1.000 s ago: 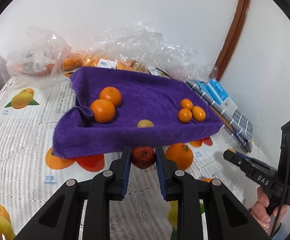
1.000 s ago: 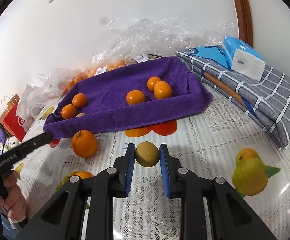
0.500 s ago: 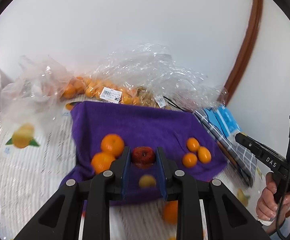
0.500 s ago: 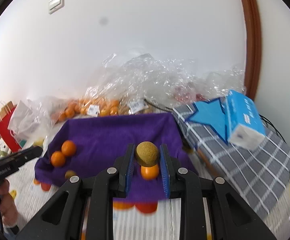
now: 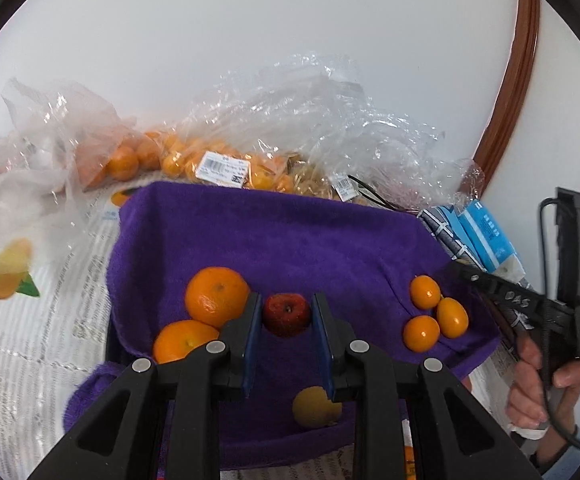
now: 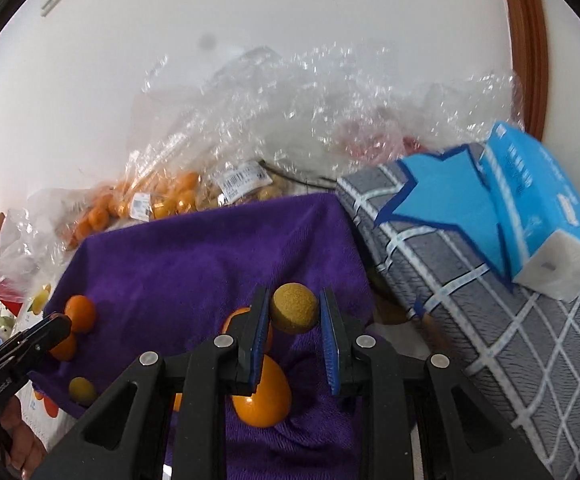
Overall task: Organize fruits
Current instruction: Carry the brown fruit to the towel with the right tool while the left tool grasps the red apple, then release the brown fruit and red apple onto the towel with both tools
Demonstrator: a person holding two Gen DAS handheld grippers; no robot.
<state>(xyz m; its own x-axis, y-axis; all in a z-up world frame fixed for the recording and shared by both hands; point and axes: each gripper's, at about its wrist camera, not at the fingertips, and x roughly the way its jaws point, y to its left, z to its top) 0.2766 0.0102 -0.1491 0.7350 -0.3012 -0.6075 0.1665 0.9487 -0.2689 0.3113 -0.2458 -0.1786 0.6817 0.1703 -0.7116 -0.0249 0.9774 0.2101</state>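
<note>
My left gripper (image 5: 285,314) is shut on a small red apple (image 5: 286,314) and holds it above the purple towel tray (image 5: 290,240). On the towel lie two big oranges (image 5: 216,297), a yellow-brown fruit (image 5: 316,407) and three small orange fruits (image 5: 425,291) at the right. My right gripper (image 6: 294,308) is shut on a rough brown round fruit (image 6: 294,308) over the same towel (image 6: 193,264), above small orange fruits (image 6: 263,398). The right gripper's body (image 5: 530,308) shows in the left wrist view, the left gripper's (image 6: 21,344) in the right wrist view.
Clear plastic bags of oranges (image 5: 177,160) crowd the wall behind the towel. A folded grey checked cloth (image 6: 470,320) with a blue tissue pack (image 6: 546,216) lies to the right. A fruit-print tablecloth (image 5: 29,320) covers the table at left. A person's hand (image 5: 542,384) grips the right tool.
Both grippers have moved forward from the table in front of the tray to above the purple towel, each still carrying its fruit.
</note>
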